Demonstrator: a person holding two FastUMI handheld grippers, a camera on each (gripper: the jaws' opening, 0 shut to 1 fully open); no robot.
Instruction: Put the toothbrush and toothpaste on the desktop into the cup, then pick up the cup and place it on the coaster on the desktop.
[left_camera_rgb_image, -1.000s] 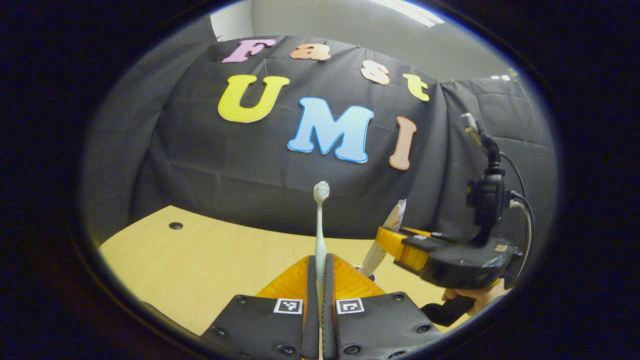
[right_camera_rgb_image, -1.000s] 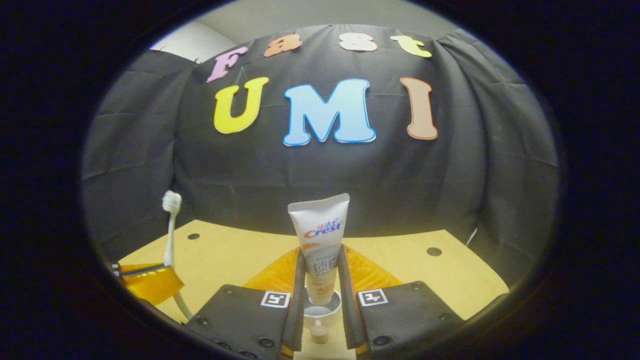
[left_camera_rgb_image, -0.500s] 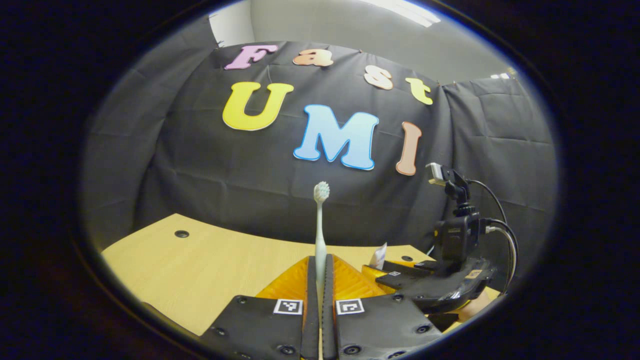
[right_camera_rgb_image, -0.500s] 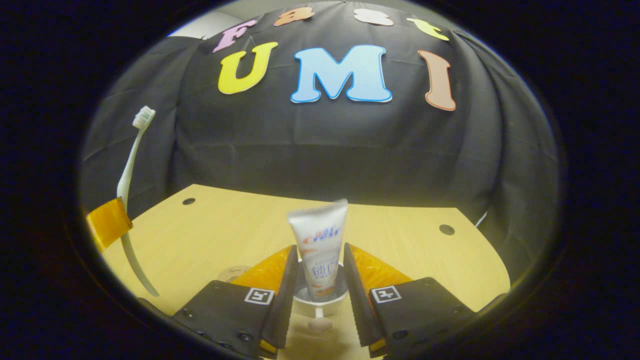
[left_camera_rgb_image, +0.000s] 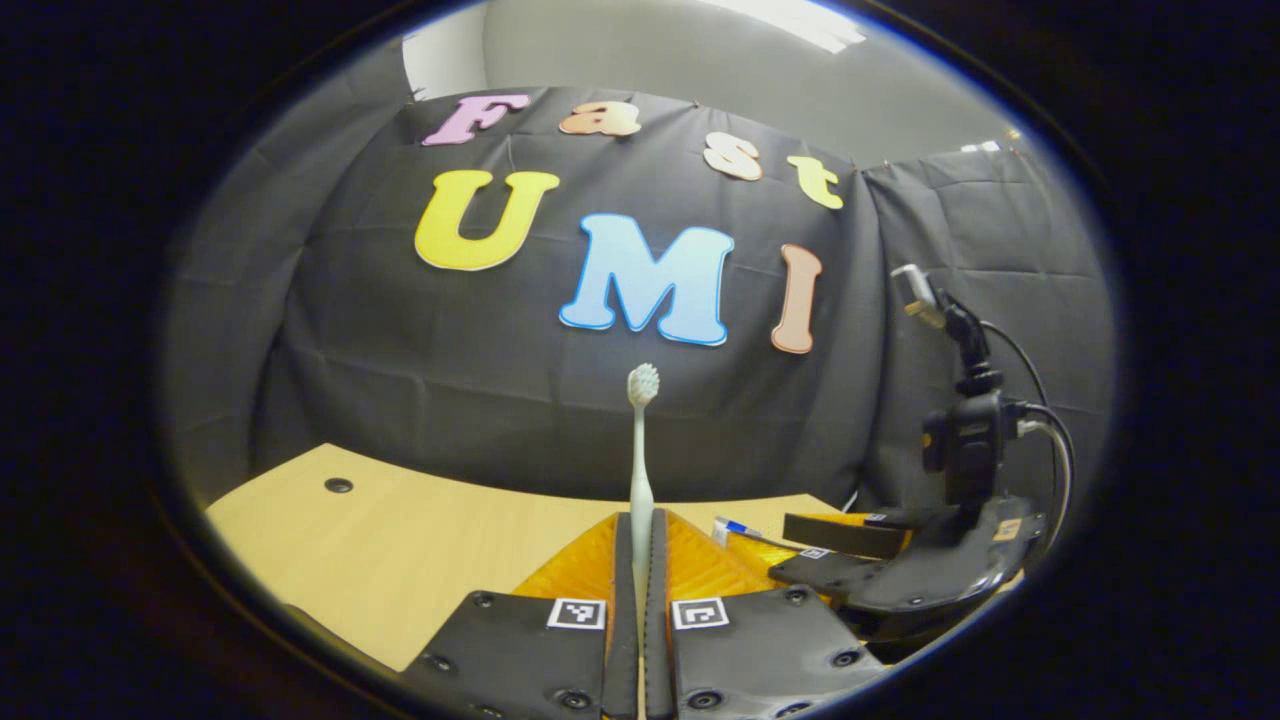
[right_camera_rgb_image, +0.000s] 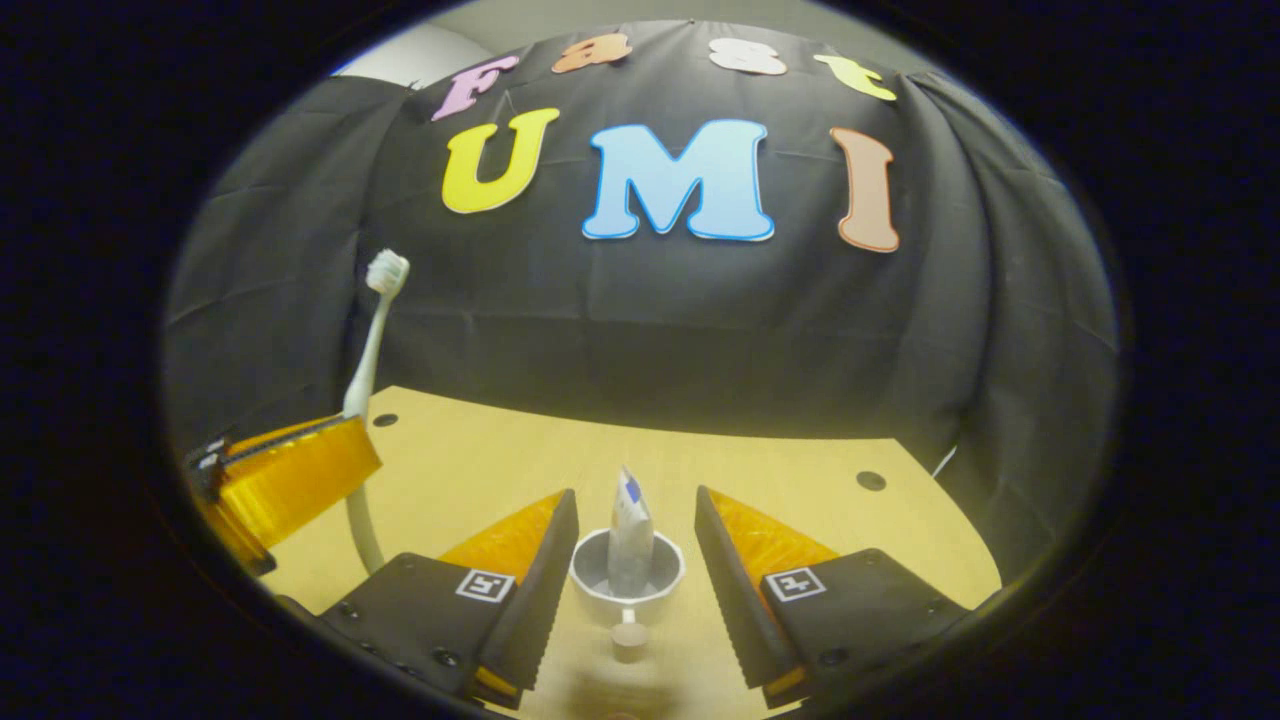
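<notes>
Toothpaste (right_camera_rgb_image: 630, 530) stands in cup (right_camera_rgb_image: 627, 578), your right gripper (right_camera_rgb_image: 627, 570) spread. Left gripper (left_camera_rgb_image: 640, 600) pinches toothbrush (left_camera_rgb_image: 640, 450); coaster placement outstanding.

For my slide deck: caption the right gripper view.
Open right hand-held gripper straddles the cup holding the toothpaste; left hand-held gripper holds the toothbrush.

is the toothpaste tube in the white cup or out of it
In. The white toothpaste tube stands inside the white cup on the wooden desktop, its top poking above the rim, between the open right gripper fingers.
</notes>
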